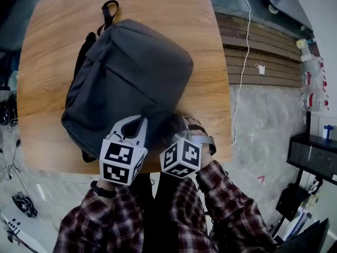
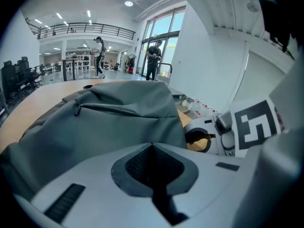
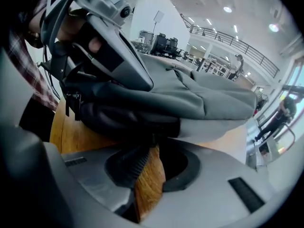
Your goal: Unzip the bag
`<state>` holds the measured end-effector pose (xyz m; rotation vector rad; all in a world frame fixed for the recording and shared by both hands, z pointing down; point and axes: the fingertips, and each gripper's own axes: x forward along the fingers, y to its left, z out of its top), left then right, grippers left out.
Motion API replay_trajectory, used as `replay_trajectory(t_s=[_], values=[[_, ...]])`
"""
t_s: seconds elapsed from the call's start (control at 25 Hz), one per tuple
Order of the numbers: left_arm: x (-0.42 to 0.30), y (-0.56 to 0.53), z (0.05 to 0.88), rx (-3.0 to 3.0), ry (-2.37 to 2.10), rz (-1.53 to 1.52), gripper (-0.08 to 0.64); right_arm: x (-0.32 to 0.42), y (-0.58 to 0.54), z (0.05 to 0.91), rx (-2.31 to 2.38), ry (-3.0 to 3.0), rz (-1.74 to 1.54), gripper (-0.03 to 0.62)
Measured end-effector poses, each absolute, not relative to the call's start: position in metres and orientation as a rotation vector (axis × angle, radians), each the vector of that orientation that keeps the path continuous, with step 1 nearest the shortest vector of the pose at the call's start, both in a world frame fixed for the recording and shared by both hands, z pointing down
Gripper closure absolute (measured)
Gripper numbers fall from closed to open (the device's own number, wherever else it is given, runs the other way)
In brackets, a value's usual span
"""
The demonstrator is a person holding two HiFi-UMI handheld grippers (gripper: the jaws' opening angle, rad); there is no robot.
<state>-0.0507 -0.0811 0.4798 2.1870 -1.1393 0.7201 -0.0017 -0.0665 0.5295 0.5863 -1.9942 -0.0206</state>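
Note:
A dark grey backpack (image 1: 131, 73) lies flat on the wooden table (image 1: 63, 25), its handle loop (image 1: 109, 10) at the far end. Both grippers sit at its near end, by the table's front edge. My left gripper (image 1: 134, 123) rests on the bag's top, jaws shut, and seems to pinch the fabric (image 2: 109, 122) at its tips (image 2: 152, 146). My right gripper (image 1: 182, 124) is just to its right, low at the bag's edge. Its tips (image 3: 154, 139) are closed on a small dark zipper pull under the bag's seam (image 3: 199, 99). A front pocket zip (image 2: 78, 109) stays closed.
The table's right edge (image 1: 224, 88) drops to a stone floor with a white cable (image 1: 243, 62). A black cabinet (image 1: 313, 154) and bottles (image 1: 310, 62) stand at the far right. Two people (image 2: 99, 56) (image 2: 153, 58) stand far off in the hall.

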Motion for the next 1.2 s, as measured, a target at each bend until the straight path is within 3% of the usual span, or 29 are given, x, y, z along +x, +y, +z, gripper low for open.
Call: replay_trajectory(t_s=[0.12, 0.36, 0.8, 1.2], values=[[-0.05, -0.08, 0.48, 2.187, -1.135, 0.718, 0.551, -0.002, -0.063, 0.529, 0.569, -1.995, -0.024, 0.516], [-0.05, -0.079, 0.482, 2.183, -1.12, 0.704, 0.551, -0.004, -0.068, 0.532, 0.551, -1.953, -0.11, 0.536], [-0.05, -0.079, 0.483, 2.178, -1.098, 0.697, 0.551, -0.001, -0.055, 0.526, 0.525, -2.193, 0.889, 0.554], [-0.043, -0.079, 0.497, 2.172, -1.045, 0.773, 0.551, -0.022, 0.005, 0.532, 0.299, -2.103, 0.993, 0.554]])
